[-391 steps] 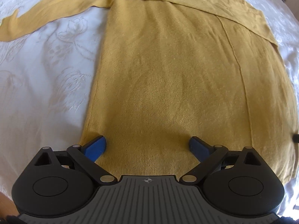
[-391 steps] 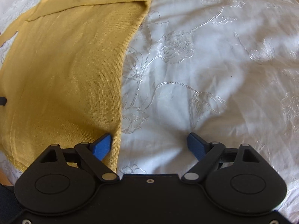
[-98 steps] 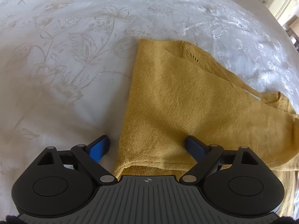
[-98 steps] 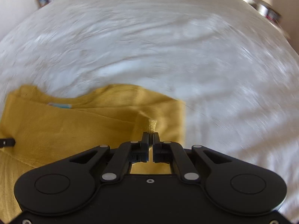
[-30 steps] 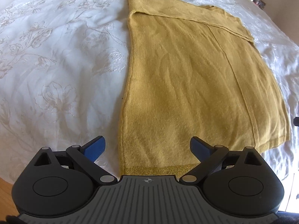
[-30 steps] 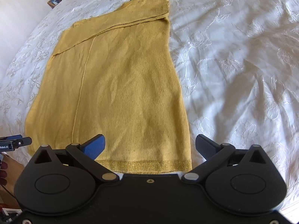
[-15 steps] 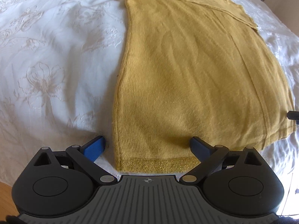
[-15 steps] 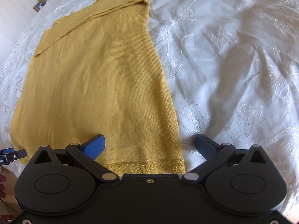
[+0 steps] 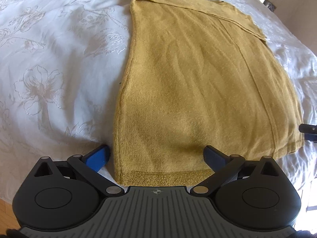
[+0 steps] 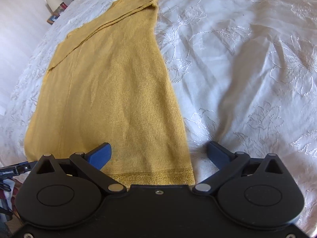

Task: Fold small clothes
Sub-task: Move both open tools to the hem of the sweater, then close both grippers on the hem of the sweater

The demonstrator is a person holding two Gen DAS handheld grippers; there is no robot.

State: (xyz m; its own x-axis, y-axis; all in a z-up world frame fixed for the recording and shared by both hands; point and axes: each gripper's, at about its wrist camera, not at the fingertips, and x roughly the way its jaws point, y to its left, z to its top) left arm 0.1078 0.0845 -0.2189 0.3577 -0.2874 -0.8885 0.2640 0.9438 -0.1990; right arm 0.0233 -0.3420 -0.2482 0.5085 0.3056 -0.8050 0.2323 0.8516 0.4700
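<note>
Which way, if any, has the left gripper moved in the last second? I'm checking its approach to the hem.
Yes: the left gripper came forward and lower, its open jaws straddling the yellow garment hem corner.

Left hand-held gripper (image 9: 155, 156), black linkages, blue fingertips (image 9: 97, 156), ribbed grey body, silver pivot pins

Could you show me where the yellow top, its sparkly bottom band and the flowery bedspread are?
yellow top (image 9: 198, 79): left wrist view, middle of its body.
sparkly bottom band (image 9: 158, 179): left wrist view, mid-hem.
flowery bedspread (image 10: 247, 69): right wrist view, bare embroidered patch.
</note>
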